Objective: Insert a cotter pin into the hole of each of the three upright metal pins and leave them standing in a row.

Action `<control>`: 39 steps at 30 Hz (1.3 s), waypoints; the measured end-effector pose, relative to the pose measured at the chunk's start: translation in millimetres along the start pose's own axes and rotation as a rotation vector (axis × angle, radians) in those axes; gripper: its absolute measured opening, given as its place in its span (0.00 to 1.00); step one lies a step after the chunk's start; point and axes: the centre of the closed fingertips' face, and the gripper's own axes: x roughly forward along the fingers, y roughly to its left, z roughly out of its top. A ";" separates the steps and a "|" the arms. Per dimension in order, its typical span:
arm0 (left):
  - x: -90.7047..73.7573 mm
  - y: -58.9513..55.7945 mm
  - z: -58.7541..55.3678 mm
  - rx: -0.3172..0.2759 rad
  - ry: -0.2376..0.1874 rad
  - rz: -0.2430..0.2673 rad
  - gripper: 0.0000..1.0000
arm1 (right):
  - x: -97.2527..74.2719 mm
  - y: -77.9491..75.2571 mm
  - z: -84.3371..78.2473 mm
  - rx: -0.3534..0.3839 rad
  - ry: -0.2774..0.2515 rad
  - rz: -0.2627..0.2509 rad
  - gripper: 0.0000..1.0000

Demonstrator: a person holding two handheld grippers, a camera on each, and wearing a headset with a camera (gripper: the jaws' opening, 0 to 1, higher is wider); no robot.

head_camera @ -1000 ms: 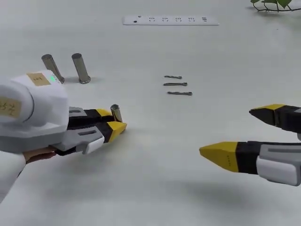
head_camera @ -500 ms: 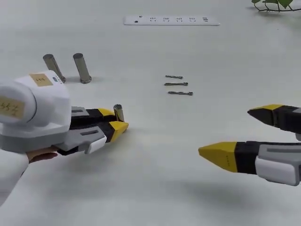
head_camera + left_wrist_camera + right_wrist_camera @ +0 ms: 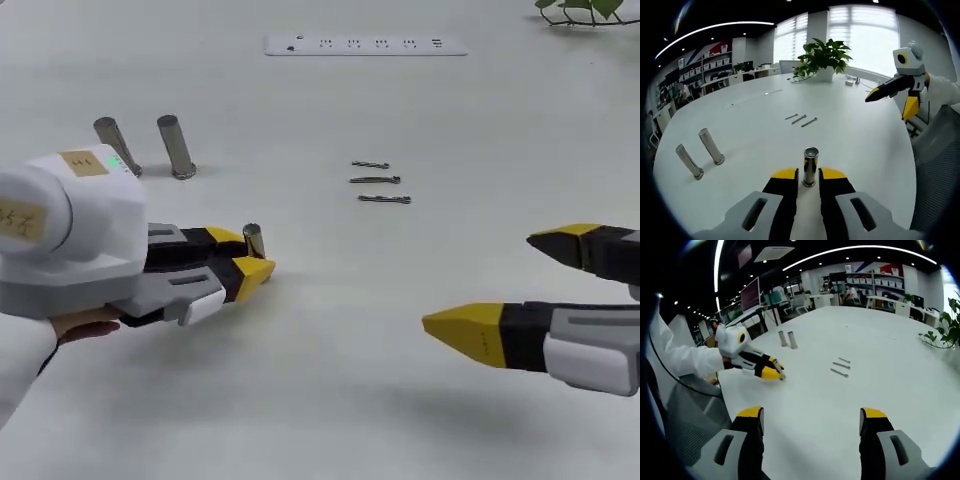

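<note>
A short metal pin [image 3: 252,240] stands upright between the yellow jaws of my left gripper [image 3: 250,254], which is shut on its lower part; the left gripper view has the same pin [image 3: 810,166] between the jaws. Two more metal pins [image 3: 113,146] [image 3: 175,147] stand side by side at the far left, apart from the gripper. Three cotter pins [image 3: 375,180] lie in a small stack of parallel lines at the table's middle. My right gripper [image 3: 487,284] hovers at the right, open and holding nothing, well short of the cotter pins [image 3: 839,366].
A white power strip [image 3: 365,45] lies flat at the far edge of the white table [image 3: 330,380]. A potted plant [image 3: 585,10] sits at the far right corner. A sleeve and hand [image 3: 60,335] hold the left gripper at the lower left.
Almost nothing differs: the left gripper with its pin has crept a touch to the right, and the right gripper holds still.
</note>
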 end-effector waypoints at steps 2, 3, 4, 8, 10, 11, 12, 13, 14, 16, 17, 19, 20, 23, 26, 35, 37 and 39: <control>-2.5 0.0 0.3 0.011 0.005 0.000 0.21 | -0.2 0.2 -0.3 -0.001 0.001 -0.001 0.76; -4.2 0.2 0.8 0.011 0.001 -0.001 0.24 | -0.7 0.4 -0.8 0.000 0.002 -0.002 0.76; -5.4 0.3 1.3 0.009 -0.003 -0.003 0.29 | -0.8 -0.1 -0.9 0.001 0.002 -0.003 0.76; -10.5 -2.0 1.5 0.026 0.000 -0.021 0.39 | -1.5 -0.7 -1.0 0.000 0.002 -0.004 0.76; -13.0 -4.1 0.9 0.037 0.006 -0.032 0.47 | -1.6 -0.4 -1.0 0.000 0.002 -0.002 0.76; -14.2 -5.6 0.1 0.045 0.012 -0.039 0.50 | -1.6 -0.2 -1.0 0.000 0.002 -0.001 0.76; -15.4 -5.4 0.0 0.052 0.013 -0.033 0.52 | -1.3 -0.4 -0.7 -0.001 0.003 -0.001 0.76; -16.4 -6.1 0.0 0.057 0.013 -0.034 0.53 | -1.7 0.1 -1.0 -0.001 0.002 -0.001 0.76; -17.5 -7.3 -0.1 0.056 0.014 -0.040 0.55 | -1.6 0.0 -0.7 -0.001 0.002 -0.001 0.76; -19.4 -9.8 0.6 0.046 0.009 -0.052 0.63 | -1.4 0.4 -0.8 -0.001 0.003 0.000 0.76; -19.7 -10.8 0.4 0.044 0.012 -0.057 0.67 | -1.4 0.6 -1.0 -0.002 0.003 0.000 0.76; -21.1 -12.7 0.5 0.038 0.017 -0.057 0.76 | -1.1 0.7 -1.8 -0.003 0.007 0.002 0.76; -21.6 -13.7 0.5 0.035 0.020 -0.057 0.82 | -0.9 0.6 -2.0 -0.003 0.009 0.003 0.76; -22.8 -17.4 1.0 0.026 0.022 -0.062 0.96 | -0.8 -0.1 -2.6 0.000 0.010 0.002 0.76; -24.7 -22.4 1.2 0.013 0.021 -0.078 0.99 | -1.4 -1.1 -3.2 -0.004 0.015 0.001 0.76; -29.5 -41.9 5.5 0.004 0.014 -0.138 0.99 | -7.0 -10.0 -0.7 -0.017 0.012 -0.017 0.75; -30.3 -43.1 5.9 -0.001 0.013 -0.140 0.99 | -8.5 -14.6 2.7 -0.025 0.005 -0.024 0.75; -31.6 -44.9 6.3 -0.011 0.012 -0.146 0.99 | -9.4 -18.6 4.8 -0.035 0.007 -0.028 0.75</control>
